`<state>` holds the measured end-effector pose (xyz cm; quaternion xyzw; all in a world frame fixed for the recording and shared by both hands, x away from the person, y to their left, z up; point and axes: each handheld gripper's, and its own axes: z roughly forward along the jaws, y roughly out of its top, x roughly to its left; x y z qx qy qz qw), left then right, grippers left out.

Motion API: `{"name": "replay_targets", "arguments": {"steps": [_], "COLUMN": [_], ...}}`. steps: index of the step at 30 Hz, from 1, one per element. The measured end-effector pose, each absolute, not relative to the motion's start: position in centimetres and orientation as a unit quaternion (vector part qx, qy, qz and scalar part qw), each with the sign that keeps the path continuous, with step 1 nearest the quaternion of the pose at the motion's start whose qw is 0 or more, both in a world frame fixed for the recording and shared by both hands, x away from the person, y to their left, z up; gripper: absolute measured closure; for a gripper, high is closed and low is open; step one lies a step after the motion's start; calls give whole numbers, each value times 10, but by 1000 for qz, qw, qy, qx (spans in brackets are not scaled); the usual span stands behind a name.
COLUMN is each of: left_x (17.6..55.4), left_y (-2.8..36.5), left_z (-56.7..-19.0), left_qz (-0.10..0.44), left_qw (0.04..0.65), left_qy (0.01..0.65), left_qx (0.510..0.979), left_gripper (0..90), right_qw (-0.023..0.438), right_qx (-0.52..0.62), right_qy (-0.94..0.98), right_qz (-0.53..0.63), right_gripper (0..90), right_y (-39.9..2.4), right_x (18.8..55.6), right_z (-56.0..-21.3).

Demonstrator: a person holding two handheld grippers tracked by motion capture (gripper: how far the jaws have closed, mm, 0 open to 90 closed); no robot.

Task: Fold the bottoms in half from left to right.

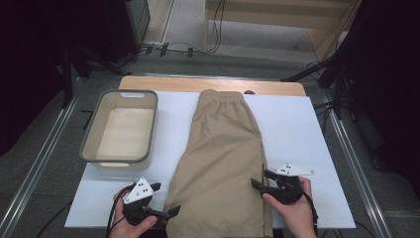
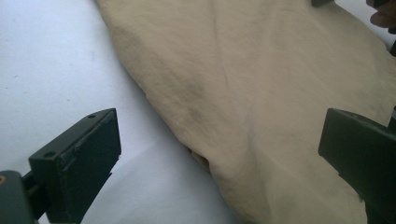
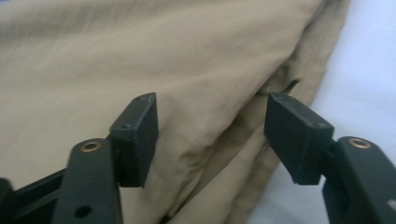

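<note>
While the tan shorts (image 1: 223, 148) lie flat on the white table (image 1: 292, 124), we see our left gripper (image 1: 167, 201) wide open at one edge; our right gripper (image 1: 258, 179) gapes over the other, gripping nothing.

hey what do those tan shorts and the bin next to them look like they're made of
Shorts: a thin woven cloth, probably cotton or a cotton blend, matte; they show soft creases, stitched side seams and a gathered waistband. Bin: most likely moulded plastic, smooth with a slight sheen; its cream walls are rigid with rounded corners under a grey rim.
</note>
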<state>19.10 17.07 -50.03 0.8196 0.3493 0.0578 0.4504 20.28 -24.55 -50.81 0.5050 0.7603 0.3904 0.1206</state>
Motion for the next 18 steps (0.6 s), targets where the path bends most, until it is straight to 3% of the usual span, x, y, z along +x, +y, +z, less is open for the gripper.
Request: {"name": "replay_targets", "arguments": {"steps": [5, 14, 18], "left_x": [191, 191, 190], "left_y": [170, 169, 169], "left_z": [-501, -501, -501], "left_qz": [58, 57, 56], "left_qw": [450, 448, 449], "left_qy": [350, 351, 352], "left_qx": [820, 821, 819], "left_gripper": [0, 0, 0], "right_qw": [110, 93, 92], "right_qx": [509, 494, 488], "right_qy": [764, 766, 766], "right_qz": [381, 400, 409], "right_gripper": [366, 811, 863], "right_y": [-241, -248, -251], "right_x": [205, 201, 199], "right_z": [-513, -508, -502]}}
